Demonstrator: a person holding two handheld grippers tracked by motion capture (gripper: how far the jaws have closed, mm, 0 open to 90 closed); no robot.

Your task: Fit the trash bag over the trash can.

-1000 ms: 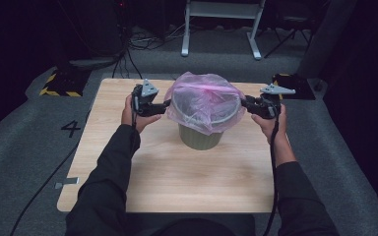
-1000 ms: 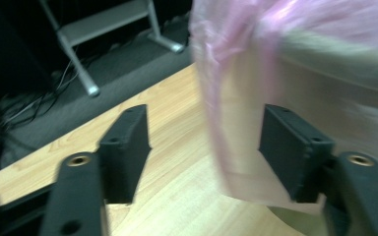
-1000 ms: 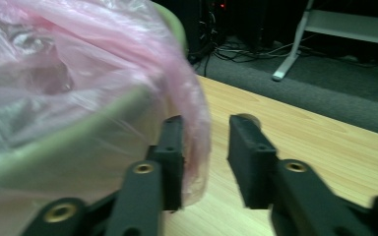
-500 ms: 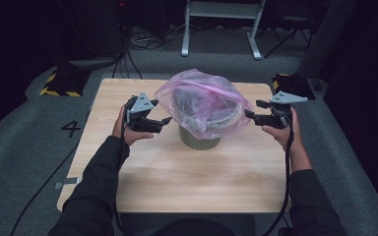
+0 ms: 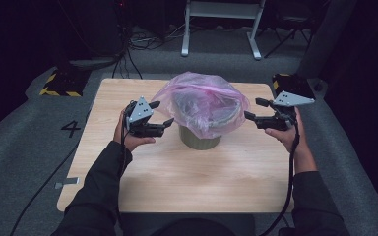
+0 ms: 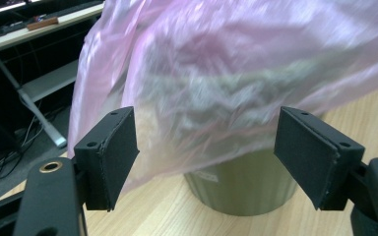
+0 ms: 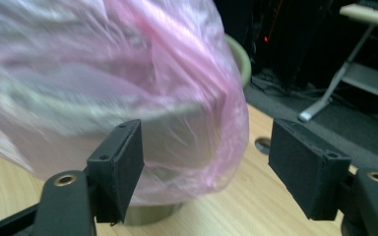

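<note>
- Now the pink bag drapes loosely over the green bin at mid-table, its rim part covered.
- My left gripper and right gripper have just been opening; nothing sits between either pair of jaws.
- Next I'd re-pinch the hem and pull it down.

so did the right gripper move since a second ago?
Yes. The right gripper has backed away from the bin toward the table right edge, jaws just opened, clear of the bag.

Bag over bin, mid-table, between tongs.
</note>
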